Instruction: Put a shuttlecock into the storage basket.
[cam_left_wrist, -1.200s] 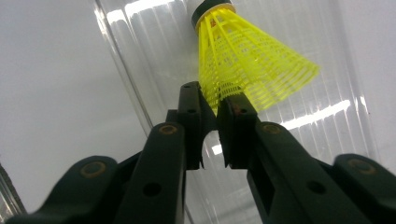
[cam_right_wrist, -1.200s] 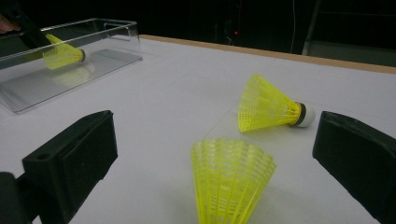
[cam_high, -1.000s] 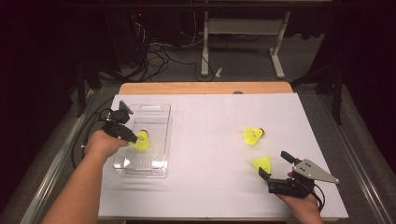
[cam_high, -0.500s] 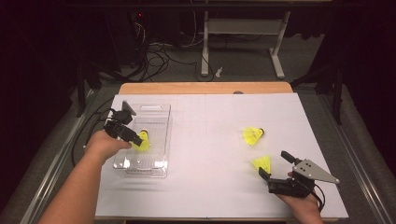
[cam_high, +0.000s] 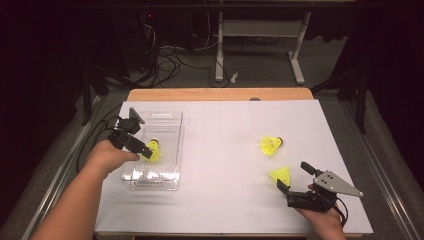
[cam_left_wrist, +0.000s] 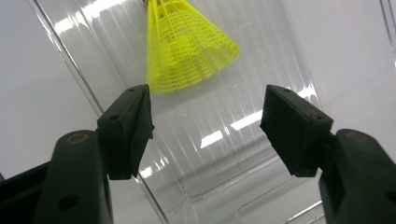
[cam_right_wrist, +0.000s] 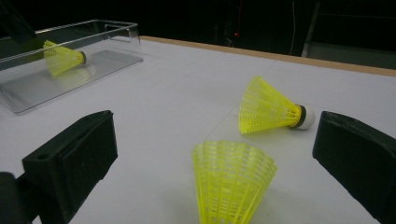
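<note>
A yellow shuttlecock (cam_high: 154, 149) (cam_left_wrist: 187, 46) lies inside the clear plastic box (cam_high: 170, 131) (cam_left_wrist: 233, 154) at the left of the white table. My left gripper (cam_high: 144, 145) (cam_left_wrist: 208, 121) hovers just above it. Its jaws have just been opening and nothing is between them. My right gripper (cam_high: 291, 175) (cam_right_wrist: 215, 149) rests open near the front right edge. A second shuttlecock (cam_high: 281, 174) (cam_right_wrist: 231, 182) stands just ahead of its tips, untouched. A third shuttlecock (cam_high: 271, 145) (cam_right_wrist: 271, 112) lies on its side beyond that.
The white sheet (cam_high: 225, 200) covers the table, with a wooden edge (cam_high: 220, 94) at the back. Cables and a desk frame (cam_high: 260, 45) stand on the dark floor behind. From the right gripper view, the box (cam_right_wrist: 116, 28) sits far left with the shuttlecock (cam_right_wrist: 63, 58) in it.
My left gripper has opened off the shuttlecock and lifted a little; the shuttlecock stays in the box. The right gripper has kept still.
</note>
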